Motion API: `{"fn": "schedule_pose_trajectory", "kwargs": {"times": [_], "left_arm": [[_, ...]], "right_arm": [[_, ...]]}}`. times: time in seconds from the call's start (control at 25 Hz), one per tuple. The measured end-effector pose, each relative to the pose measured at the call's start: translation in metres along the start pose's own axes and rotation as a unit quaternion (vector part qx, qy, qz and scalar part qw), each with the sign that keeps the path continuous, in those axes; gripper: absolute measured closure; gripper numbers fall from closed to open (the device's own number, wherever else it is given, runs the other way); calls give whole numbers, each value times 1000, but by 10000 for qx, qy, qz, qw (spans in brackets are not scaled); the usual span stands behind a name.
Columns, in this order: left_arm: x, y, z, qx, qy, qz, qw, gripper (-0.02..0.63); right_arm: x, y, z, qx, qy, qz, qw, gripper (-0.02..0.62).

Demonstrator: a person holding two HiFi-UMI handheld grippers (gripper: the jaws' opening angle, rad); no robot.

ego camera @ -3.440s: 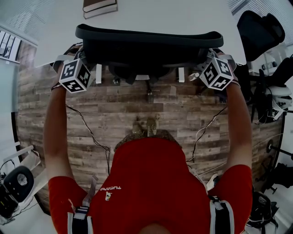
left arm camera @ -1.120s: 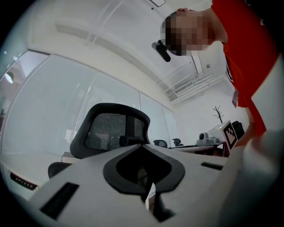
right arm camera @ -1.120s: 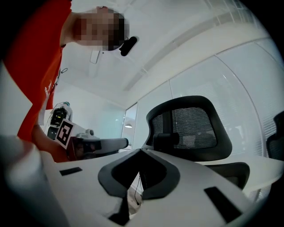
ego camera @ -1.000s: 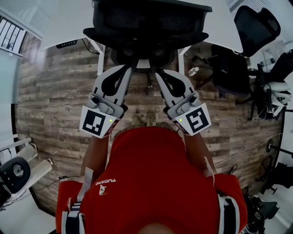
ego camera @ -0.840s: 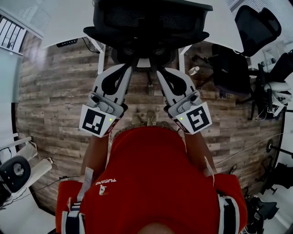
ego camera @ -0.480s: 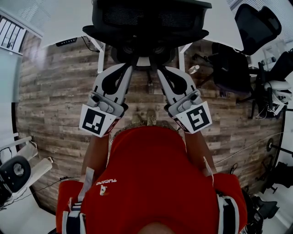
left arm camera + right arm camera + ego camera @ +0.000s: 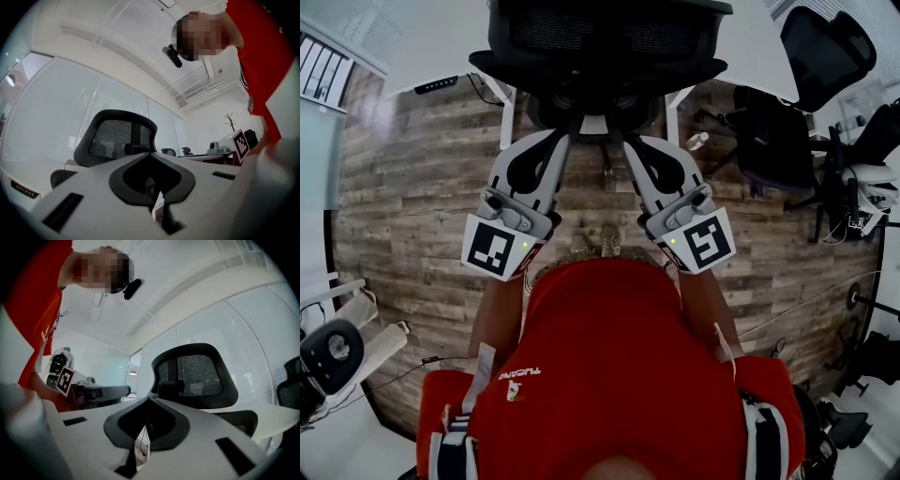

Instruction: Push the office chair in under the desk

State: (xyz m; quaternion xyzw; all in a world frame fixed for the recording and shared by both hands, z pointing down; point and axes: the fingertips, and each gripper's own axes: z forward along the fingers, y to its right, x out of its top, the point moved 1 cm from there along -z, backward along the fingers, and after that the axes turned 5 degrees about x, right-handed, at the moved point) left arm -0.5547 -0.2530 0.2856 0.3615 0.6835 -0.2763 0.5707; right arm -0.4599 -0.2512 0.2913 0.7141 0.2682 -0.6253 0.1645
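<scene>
The black mesh-backed office chair [image 7: 609,37] stands at the top of the head view, its seat tucked under the white desk [image 7: 422,47]. My left gripper [image 7: 562,141] and right gripper [image 7: 631,142] are held close to my body, side by side, both pointing at the chair and both shut on nothing. In the left gripper view the chair back [image 7: 117,136] rises beyond the shut left gripper [image 7: 151,153], apart from it. The right gripper view shows the same chair back [image 7: 197,376] ahead of the shut right gripper [image 7: 149,399], with the desk's edge [image 7: 276,420] beside it.
A second black chair [image 7: 820,52] and dark equipment [image 7: 769,141] stand at the right. Cables lie on the wood floor [image 7: 412,187]. A round black device [image 7: 333,352] sits at the lower left. My feet [image 7: 602,246] are just behind the chair.
Earlier both grippers were stretched out against the chair's back; now they are drawn back near my body and the chair sits farther in. Over the last second nothing has moved.
</scene>
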Motion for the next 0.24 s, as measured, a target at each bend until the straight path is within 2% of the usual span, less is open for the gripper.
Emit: {"fn": "schedule_pose_trajectory", "kwargs": {"times": [0.12, 0.24], "left_arm": [[-4, 0, -1, 11, -80, 45, 10000, 598], [-1, 0, 0, -3, 23, -57, 10000, 598]], "right_arm": [[0, -1, 1, 11, 4, -23, 10000, 572], [1, -2, 3, 39, 26, -23, 10000, 572]]}}
